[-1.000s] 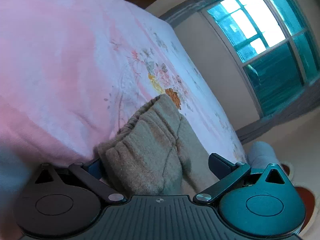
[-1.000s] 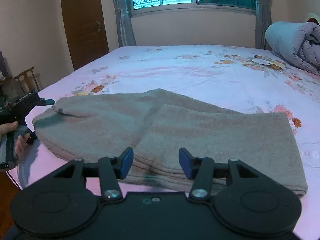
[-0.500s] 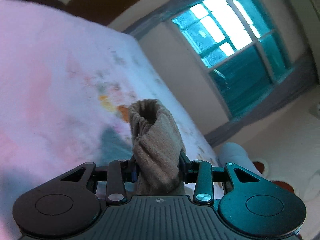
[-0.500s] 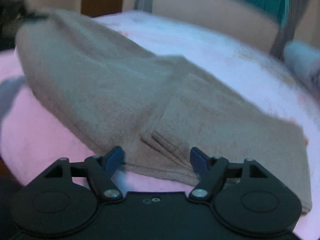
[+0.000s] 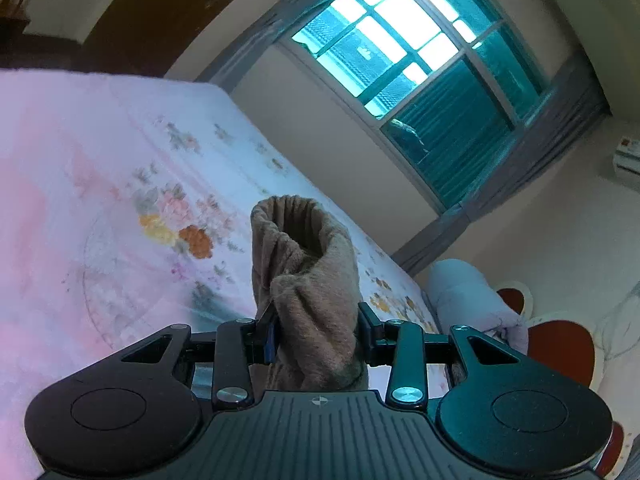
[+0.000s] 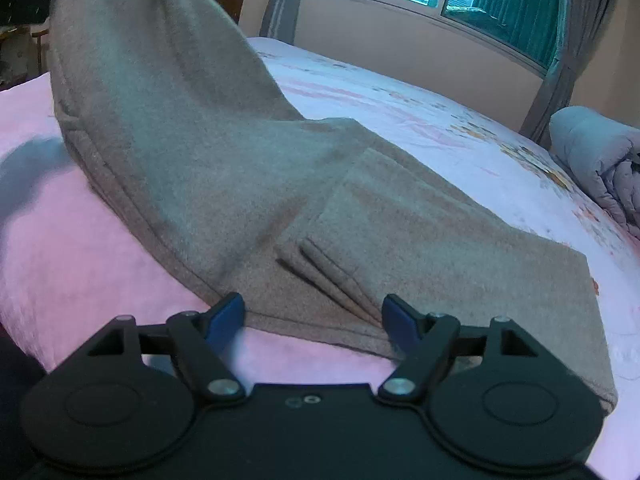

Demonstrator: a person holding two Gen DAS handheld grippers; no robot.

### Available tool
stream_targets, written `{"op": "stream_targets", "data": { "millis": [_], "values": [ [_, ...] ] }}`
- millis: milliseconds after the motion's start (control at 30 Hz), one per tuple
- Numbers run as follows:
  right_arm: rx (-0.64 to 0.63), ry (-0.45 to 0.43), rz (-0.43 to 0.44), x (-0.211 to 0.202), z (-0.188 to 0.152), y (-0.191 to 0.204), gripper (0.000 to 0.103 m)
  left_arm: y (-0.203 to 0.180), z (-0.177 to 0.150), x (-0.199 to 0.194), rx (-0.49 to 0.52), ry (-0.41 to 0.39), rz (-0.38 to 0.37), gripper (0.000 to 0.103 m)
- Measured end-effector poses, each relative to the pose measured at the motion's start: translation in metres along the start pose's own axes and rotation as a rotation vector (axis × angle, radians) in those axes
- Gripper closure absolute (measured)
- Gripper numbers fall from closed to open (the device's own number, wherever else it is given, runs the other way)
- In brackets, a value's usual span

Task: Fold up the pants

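Pinching a bunched end of the pants [image 5: 308, 280] between its narrowed jaws, the left claw [image 5: 316, 336] holds that cloth up off the bed [image 5: 80, 200], while the right claw [image 6: 312, 316] sits with its jaws spread wide at the near edge of the garment, straddling the stacked folded layers but pressing on nothing. The pants [image 6: 248, 184] lie across the near side of the bed, already doubled into a flat stack on the right, with the left end raised into a slope toward the upper left of the right view; a further fold looks under way and not yet laid down, so carrying that end over and smoothing it appears to be what is left. The near bed edge runs just under the right claw. Beyond the cloth the sheet is bare and wide. A rolled quilt [image 6: 596, 160] lies far right, well apart.
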State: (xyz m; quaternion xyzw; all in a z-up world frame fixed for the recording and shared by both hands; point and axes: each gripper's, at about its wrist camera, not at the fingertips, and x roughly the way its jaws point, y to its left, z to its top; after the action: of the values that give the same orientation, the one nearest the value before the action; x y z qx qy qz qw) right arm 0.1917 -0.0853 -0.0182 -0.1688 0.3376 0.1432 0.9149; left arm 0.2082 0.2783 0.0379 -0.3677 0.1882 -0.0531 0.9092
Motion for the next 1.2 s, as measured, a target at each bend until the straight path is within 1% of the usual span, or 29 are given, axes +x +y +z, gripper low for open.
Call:
{"op": "stream_targets", "data": {
  "millis": [33,67,133,233,267,300,367,400,500,533,600,633,667,700,733,767,833,867,900,933,1000,1033,1067,1100,1133,1167,1200],
  "values": [
    [0.014,-0.006,0.014,-0.004,0.002,-0.004,0.036,-0.008,0.000,-0.003,0.018,-0.006,-0.002,0.064],
    [0.054,-0.036,0.036,-0.013,0.004,-0.013,0.037,-0.019,0.000,-0.007,0.037,-0.015,-0.007,0.065],
    [0.165,-0.138,0.042,-0.042,-0.001,-0.037,0.029,-0.043,-0.001,-0.010,0.087,-0.020,-0.021,0.065],
    [0.319,-0.232,0.053,-0.077,-0.017,-0.080,0.028,-0.094,-0.014,-0.004,0.181,0.001,-0.062,0.065],
    [0.379,-0.255,0.045,-0.086,-0.024,-0.098,0.028,-0.112,-0.021,0.003,0.222,0.013,-0.078,0.065],
    [0.422,-0.259,0.027,-0.091,-0.029,-0.113,0.028,-0.130,-0.031,0.012,0.254,0.024,-0.096,0.065],
    [0.524,-0.257,-0.002,-0.100,-0.041,-0.147,0.028,-0.165,-0.053,0.035,0.289,0.070,-0.134,0.067],
    [0.573,-0.262,-0.006,-0.105,-0.047,-0.164,0.028,-0.184,-0.067,0.049,0.309,0.099,-0.148,0.067],
    [0.711,-0.312,-0.065,-0.125,-0.068,-0.213,0.028,-0.242,-0.124,0.093,0.402,0.190,-0.230,0.067],
    [0.764,-0.330,-0.089,-0.132,-0.078,-0.232,0.028,-0.258,-0.147,0.108,0.428,0.231,-0.259,0.067],
    [0.822,-0.325,-0.139,-0.138,-0.095,-0.262,0.028,-0.285,-0.204,0.140,0.476,0.343,-0.296,0.067],
    [0.843,-0.315,-0.156,-0.139,-0.103,-0.273,0.028,-0.292,-0.232,0.155,0.500,0.426,-0.307,0.067],
    [0.876,-0.306,-0.164,-0.138,-0.111,-0.286,0.028,-0.296,-0.261,0.167,0.494,0.535,-0.292,0.067],
    [0.922,-0.299,-0.166,-0.141,-0.122,-0.298,0.028,-0.295,-0.276,0.168,0.471,0.572,-0.293,0.066],
    [0.962,-0.298,-0.165,-0.145,-0.131,-0.309,0.027,-0.293,-0.281,0.159,0.444,0.549,-0.323,0.066],
    [0.995,-0.301,-0.159,-0.147,-0.139,-0.316,0.026,-0.288,-0.277,0.146,0.411,0.517,-0.332,0.066],
    [1.074,-0.314,-0.111,-0.151,-0.154,-0.326,0.025,-0.276,-0.260,0.124,0.380,0.464,-0.309,0.066],
    [1.110,-0.320,-0.072,-0.150,-0.159,-0.330,0.026,-0.266,-0.245,0.111,0.368,0.426,-0.273,0.066],
    [1.145,-0.324,-0.031,-0.152,-0.162,-0.324,0.026,-0.254,-0.232,0.101,0.370,0.396,-0.239,0.066],
    [1.184,-0.322,0.029,-0.146,-0.162,-0.322,0.027,-0.244,-0.222,0.090,0.391,0.375,-0.213,0.066],
    [1.245,-0.302,0.168,-0.128,-0.158,-0.315,0.028,-0.223,-0.201,0.062,0.463,0.332,-0.126,0.066],
    [1.263,-0.285,0.216,-0.118,-0.155,-0.312,0.029,-0.211,-0.192,0.050,0.498,0.318,-0.092,0.066],
    [1.270,-0.258,0.240,-0.109,-0.150,-0.306,0.029,-0.198,-0.184,0.035,0.524,0.305,-0.058,0.066],
    [1.272,-0.219,0.249,-0.100,-0.144,-0.300,0.031,-0.187,-0.175,0.024,0.548,0.298,-0.020,0.066],
    [1.281,-0.180,0.264,-0.092,-0.139,-0.294,0.035,-0.175,-0.171,0.011,0.581,0.297,0.017,0.062],
    [1.291,-0.165,0.287,-0.090,-0.137,-0.288,0.035,-0.161,-0.166,-0.001,0.623,0.297,0.059,0.058],
    [1.305,-0.145,0.308,-0.086,-0.135,-0.284,0.035,-0.149,-0.165,-0.012,0.642,0.296,0.089,0.051]
  ]
}}
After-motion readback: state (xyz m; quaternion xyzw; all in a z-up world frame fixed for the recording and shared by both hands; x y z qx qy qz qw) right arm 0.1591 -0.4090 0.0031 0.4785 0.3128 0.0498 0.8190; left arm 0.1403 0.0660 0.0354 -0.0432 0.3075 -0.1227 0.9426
